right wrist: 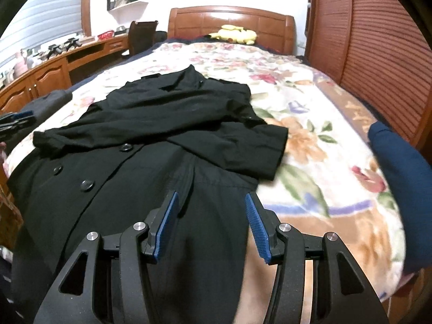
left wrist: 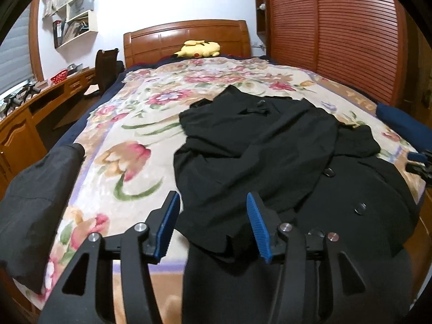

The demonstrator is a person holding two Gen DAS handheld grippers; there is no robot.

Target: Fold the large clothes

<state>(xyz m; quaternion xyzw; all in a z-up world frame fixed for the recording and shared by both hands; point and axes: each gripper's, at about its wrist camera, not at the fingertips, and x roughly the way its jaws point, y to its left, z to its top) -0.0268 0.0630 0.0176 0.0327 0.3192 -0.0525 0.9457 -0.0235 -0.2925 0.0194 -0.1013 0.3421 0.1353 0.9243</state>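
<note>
My left gripper (left wrist: 213, 202) is parted over the near edge of the black coat (left wrist: 270, 148), pads clear of the cloth. My right gripper (right wrist: 212, 202) is parted too, gripping nothing, above the coat's hem. The coat lies on the floral blanket (right wrist: 310, 140), 2 sleeves crossed over its front, 3 buttons (right wrist: 87, 185) showing.

Left gripper (left wrist: 213, 205): matte black linkage arms, triangular cut-outs, round silver pivot screws, ribbed blue pads (left wrist: 258, 225) on inner finger faces. Right gripper (right wrist: 212, 203): same build, black frame, silver screws, blue ribbed pads (right wrist: 256, 226).
</note>
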